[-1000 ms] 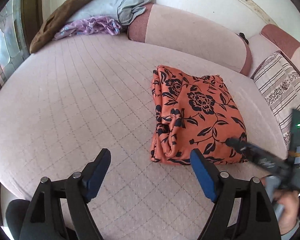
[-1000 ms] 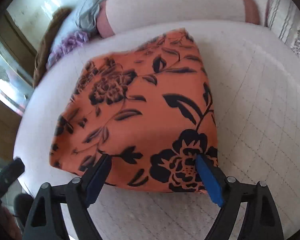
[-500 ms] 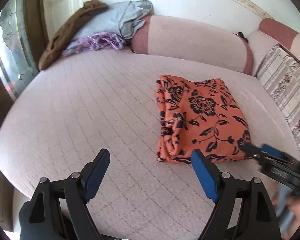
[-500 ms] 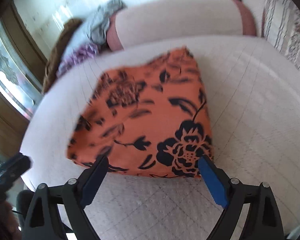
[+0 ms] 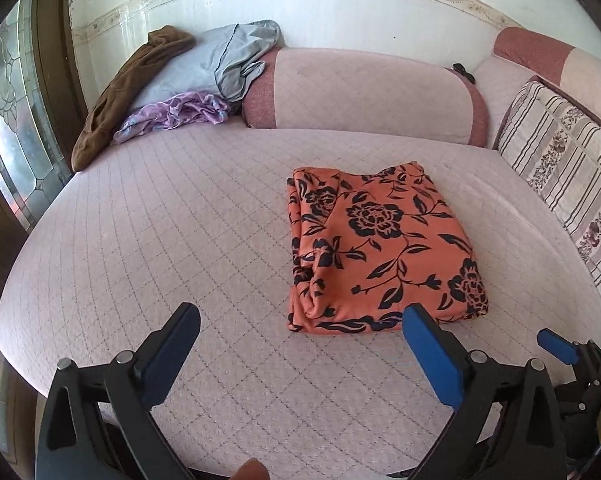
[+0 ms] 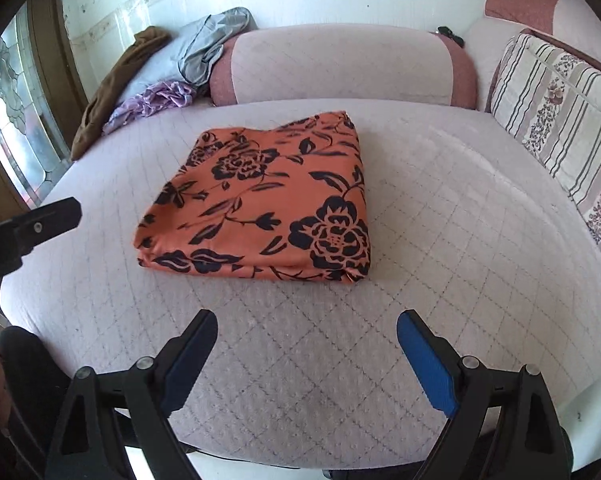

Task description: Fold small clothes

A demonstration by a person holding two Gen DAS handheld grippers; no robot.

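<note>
An orange garment with black flowers lies folded into a rough square on the quilted pink sofa seat; it also shows in the right wrist view. My left gripper is open and empty, just short of the garment's near edge. My right gripper is open and empty, a little back from the garment's near edge. One finger of the right gripper shows at the lower right of the left wrist view. The left gripper's finger shows at the left of the right wrist view.
A heap of other clothes lies at the back left: a brown one, a grey one and a purple one. A bolster cushion lines the back. A striped cushion stands at the right. A glass door is at the left.
Both grippers have drawn back from the folded garment toward the seat's front edge. The garment lies still and looks smaller in both views.
</note>
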